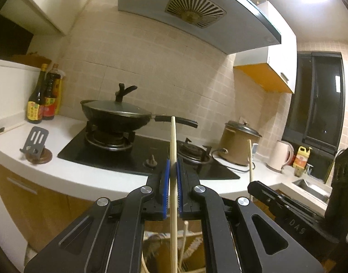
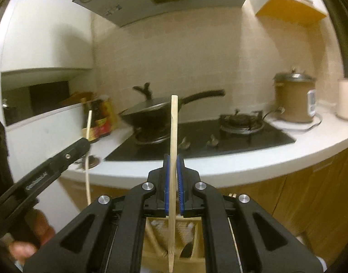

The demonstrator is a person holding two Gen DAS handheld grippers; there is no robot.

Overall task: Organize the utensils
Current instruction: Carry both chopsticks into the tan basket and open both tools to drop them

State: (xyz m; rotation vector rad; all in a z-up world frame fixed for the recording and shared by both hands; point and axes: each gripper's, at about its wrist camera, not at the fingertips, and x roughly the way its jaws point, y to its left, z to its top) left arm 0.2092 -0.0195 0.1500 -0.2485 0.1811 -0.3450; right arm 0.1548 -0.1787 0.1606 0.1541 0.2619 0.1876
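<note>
**Two chopsticks pinched upright, one in each gripper, before the stove**

The left gripper (image 1: pixel 172 166) was clamped almost fully closed on a pale wooden chopstick (image 1: pixel 173 150) that stood upright at the frame's centre, its blue pads (image 1: pixel 166 182) pressing both sides. The right gripper (image 2: pixel 173 163) was likewise squeezed tight on a second chopstick (image 2: pixel 173 136), also upright, with its tapered tip pointing down at the bottom of the frame.

Only the left wrist view showed the slotted spatula (image 1: pixel 36 140) leaning on a round brown rest at the left, the steel sink (image 1: pixel 310 187) at the right edge, the dark window at the upper right and the white kettle (image 1: pixel 280 155). It also caught the right gripper's black body at lower right, with its chopstick rising beside the brown cooker (image 1: pixel 239 145).

Only the right wrist view showed a hand (image 2: pixel 26 238) at lower left behind the left gripper, and, low between the fingers, a tan utensil holder (image 2: pixel 192 234) with a dark spoon-like shape and pale sticks in it; its compartments could not be told apart.

Both views showed the lidded wok (image 1: pixel 116 113) on the left burner, the bare right burner (image 2: pixel 242 122) and sauce bottles (image 1: pixel 44 95).

The white counter's (image 1: pixel 83 177) curved front edge ran across just beyond the fingertips. The strip of counter in front of the black hob lay bare.
</note>
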